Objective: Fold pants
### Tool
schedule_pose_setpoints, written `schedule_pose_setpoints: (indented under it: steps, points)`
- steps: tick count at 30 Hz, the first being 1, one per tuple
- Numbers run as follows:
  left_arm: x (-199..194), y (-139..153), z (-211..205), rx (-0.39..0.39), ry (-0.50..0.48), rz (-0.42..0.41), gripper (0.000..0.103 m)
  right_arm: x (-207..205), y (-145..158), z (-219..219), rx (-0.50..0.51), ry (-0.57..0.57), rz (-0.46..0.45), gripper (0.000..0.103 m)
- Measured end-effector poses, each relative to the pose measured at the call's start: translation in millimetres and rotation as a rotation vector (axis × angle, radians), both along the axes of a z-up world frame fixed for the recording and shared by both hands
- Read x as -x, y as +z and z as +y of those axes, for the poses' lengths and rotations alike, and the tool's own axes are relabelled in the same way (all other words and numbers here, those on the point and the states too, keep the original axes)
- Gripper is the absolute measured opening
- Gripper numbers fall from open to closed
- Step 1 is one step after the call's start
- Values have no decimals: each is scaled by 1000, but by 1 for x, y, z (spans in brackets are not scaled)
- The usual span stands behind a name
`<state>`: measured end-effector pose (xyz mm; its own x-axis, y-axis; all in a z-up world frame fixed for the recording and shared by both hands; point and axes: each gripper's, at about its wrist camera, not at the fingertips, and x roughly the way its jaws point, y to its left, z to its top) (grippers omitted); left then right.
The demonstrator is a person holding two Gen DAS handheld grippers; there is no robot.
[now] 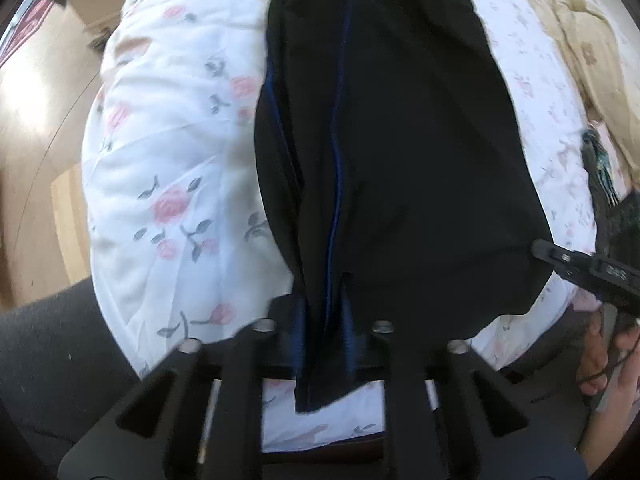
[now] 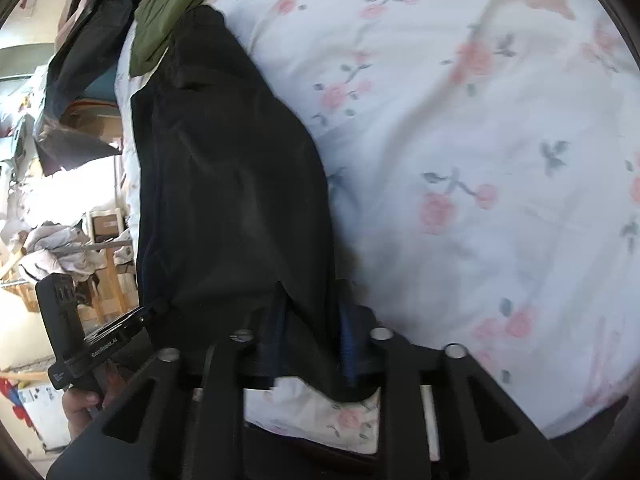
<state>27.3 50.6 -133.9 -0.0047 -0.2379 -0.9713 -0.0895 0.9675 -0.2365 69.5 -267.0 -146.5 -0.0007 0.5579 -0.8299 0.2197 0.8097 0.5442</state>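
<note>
Your left gripper [image 1: 322, 320] is clamped on the pants [image 1: 400, 140]: a bunched fold of the black cloth with its blue stripe [image 1: 338, 120] runs down between the two fingers and hangs past them toward the camera. From that grip the pants stretch straight ahead, flat on the bed [image 1: 168, 160], which has a white sheet with pink roses.

Your right gripper [image 2: 316, 324] has pants cloth [image 2: 224, 160] between its fingers too; the cloth fills the gap and touches both pads, so it reads as gripped, though blur makes the contact soft. The pants run ahead and left of that gripper, near the left edge of the bed [image 2: 460, 140].

In the left wrist view the right gripper's finger [image 1: 560, 258] touches the pants hem at the far right, with your hand [image 1: 608, 364] below it. In the right wrist view the left gripper [image 2: 120, 328] sits low left, just beside the pants edge, hand [image 2: 80, 404] under it.

Past the far end of the pants lies an olive green garment [image 2: 168, 12]. A beige blanket [image 1: 580, 28] is at the right, beyond the left gripper.
</note>
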Motion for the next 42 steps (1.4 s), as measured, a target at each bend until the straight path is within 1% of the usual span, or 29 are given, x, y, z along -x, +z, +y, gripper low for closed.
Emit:
schedule_pose_setpoints:
  steps: [1,2,3,5,6,8,11,15,16,17,18,20,21,24,28,32,37,40,42]
  points:
    - [-3,0,-7,-5,12,0,33,0,3,-1,-2,0,-6,73]
    - [0,1,-5,-12,17,-9,48,0,6,-2,-1,-1,-21,83]
    - [-1,7,-7,-45,21,-42,63,1,11,-1,3,-5,-52,87]
    - [0,20,-10,-97,11,-98,73,-2,23,2,44,2,-122,87]
    - [1,28,-14,-134,-3,-134,75,-2,26,2,54,9,-147,87]
    - [1,35,-18,-149,-17,-162,76,-4,32,9,59,26,-188,87]
    - [3,43,-20,-160,-8,-185,76,-6,35,15,52,38,-233,87]
    - [7,51,-21,-201,-2,-239,76,-6,40,24,93,60,-282,87]
    - [10,51,-5,-196,8,-243,76,-5,42,26,103,65,-289,87]
    - [4,53,4,-189,16,-245,76,-3,43,24,108,68,-293,87]
    - [2,50,4,-174,28,-249,76,-2,42,24,111,70,-296,87]
    - [5,52,12,-162,52,-247,76,0,44,25,113,70,-303,87]
    - [3,45,9,-157,60,-251,76,1,46,25,113,71,-306,87]
    - [2,45,13,-162,85,-257,76,2,48,21,116,61,-314,87]
    - [2,45,19,-161,110,-258,76,1,51,19,90,30,-314,87]
    - [0,47,24,-161,128,-273,76,-3,54,24,79,40,-336,87]
    - [-1,49,32,-139,182,-279,76,-5,53,22,76,35,-339,87]
    - [-2,50,32,-143,186,-282,76,-5,53,21,73,22,-337,87]
    - [-3,48,29,-167,168,-276,76,-6,55,22,87,25,-342,87]
